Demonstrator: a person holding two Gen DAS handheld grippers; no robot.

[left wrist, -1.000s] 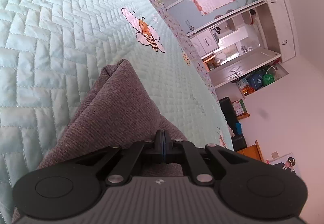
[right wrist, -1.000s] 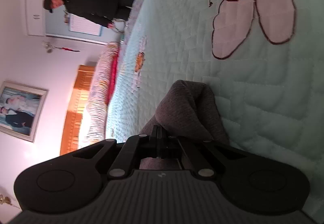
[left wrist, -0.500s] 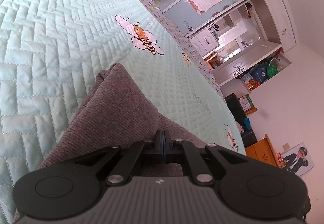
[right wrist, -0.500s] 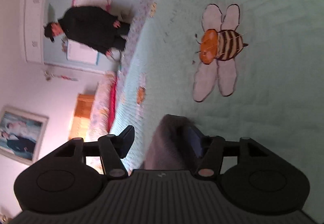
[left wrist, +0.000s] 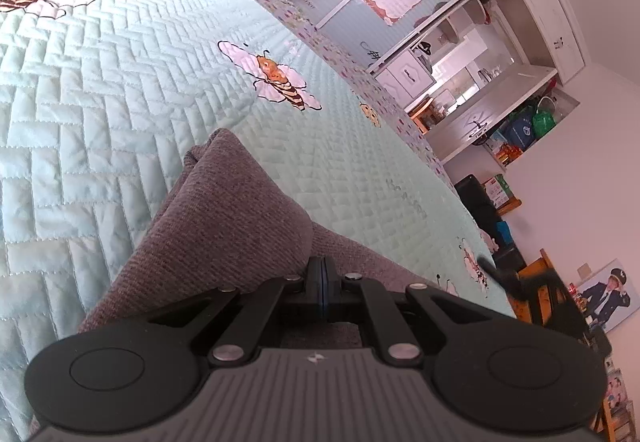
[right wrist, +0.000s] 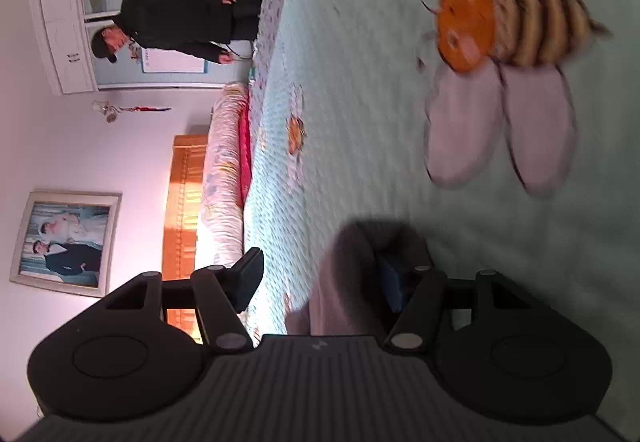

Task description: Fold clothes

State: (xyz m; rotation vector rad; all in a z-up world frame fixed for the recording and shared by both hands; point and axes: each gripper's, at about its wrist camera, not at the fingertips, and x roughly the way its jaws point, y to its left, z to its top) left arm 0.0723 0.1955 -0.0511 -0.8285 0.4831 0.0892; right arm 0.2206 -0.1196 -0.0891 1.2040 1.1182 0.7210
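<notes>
A grey knit garment (left wrist: 224, 226) lies on the pale green quilted bedspread (left wrist: 100, 90), its folded edge rising in a ridge toward my left gripper (left wrist: 322, 270), which is shut on the cloth. In the right wrist view a blurred end of the same grey garment (right wrist: 352, 254) sits low between the jaws of my right gripper (right wrist: 320, 268). Those jaws stand wide open; the cloth lies near the right finger and is not pinched.
Bee patches (right wrist: 500, 42) decorate the bedspread (right wrist: 360, 130). A person in black (right wrist: 180, 18) stands at the far side of the bed. Rolled bedding (right wrist: 226, 162) lies by the wooden headboard. White cupboards and shelves (left wrist: 500, 82) line the wall.
My right gripper went from shut on the grey fold to wide open, releasing it, and shifted over the bed. The left gripper stayed shut on the cloth and rolled a little.
</notes>
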